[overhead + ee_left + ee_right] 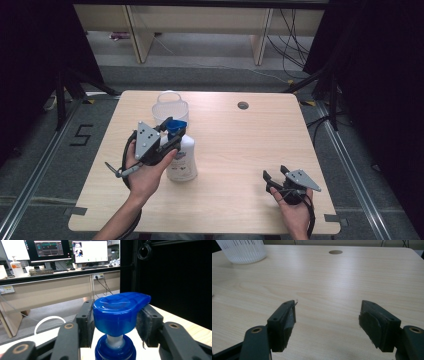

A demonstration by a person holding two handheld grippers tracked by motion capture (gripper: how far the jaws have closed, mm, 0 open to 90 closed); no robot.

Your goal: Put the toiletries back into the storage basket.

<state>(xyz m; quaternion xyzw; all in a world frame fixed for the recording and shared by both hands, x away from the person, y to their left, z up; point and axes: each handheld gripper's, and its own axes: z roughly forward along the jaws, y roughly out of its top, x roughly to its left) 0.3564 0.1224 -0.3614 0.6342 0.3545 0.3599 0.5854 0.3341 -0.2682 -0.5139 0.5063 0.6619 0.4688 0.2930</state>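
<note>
A white pump bottle (182,159) with a blue pump head (175,127) stands upright left of the table's middle. My left gripper (172,133) is shut on the pump head (120,312), with one pad pressed against each side of it, as the left gripper view (115,315) shows from close up. My right gripper (274,171) rests low near the table's front right, open. In the right gripper view its jaws (327,312) stand wide apart over bare wood, with nothing between them.
A white ribbed plastic basket (170,107) stands just behind the bottle; its rim (48,321) and its wall (242,250) also show. A round cable hole (243,105) sits at the back right of the wooden table (240,145). Desks and monitors (90,251) lie beyond.
</note>
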